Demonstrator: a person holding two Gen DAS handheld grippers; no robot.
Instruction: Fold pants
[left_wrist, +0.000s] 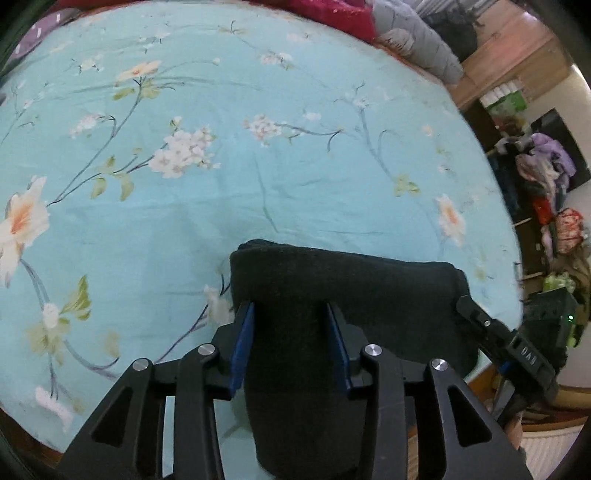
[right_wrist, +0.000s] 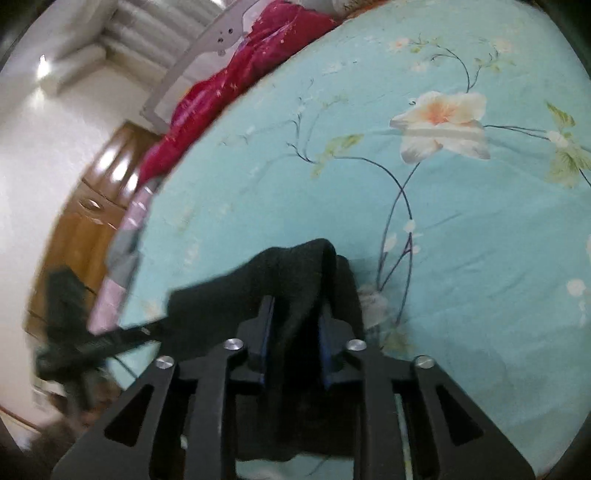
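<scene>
Left wrist view is showing the floral bedsheet (left_wrist: 295, 166) spreading wide, black pants (left_wrist: 343, 280) bunching at its near edge. Left gripper (left_wrist: 290, 314) and right gripper (right_wrist: 295, 310) are each pinching a fold; keeping both edges level should be helping.

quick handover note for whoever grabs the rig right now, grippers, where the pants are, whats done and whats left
Left gripper: shut on the black pants.
Right gripper: shut on the same pants, at the other end.
Pants: bunched into a thick bundle between both grippers, at the near edge of the floral bedsheet.
Done: pants gathered and gripped.
Left: probably lay them down and finish the fold neatly.
</scene>
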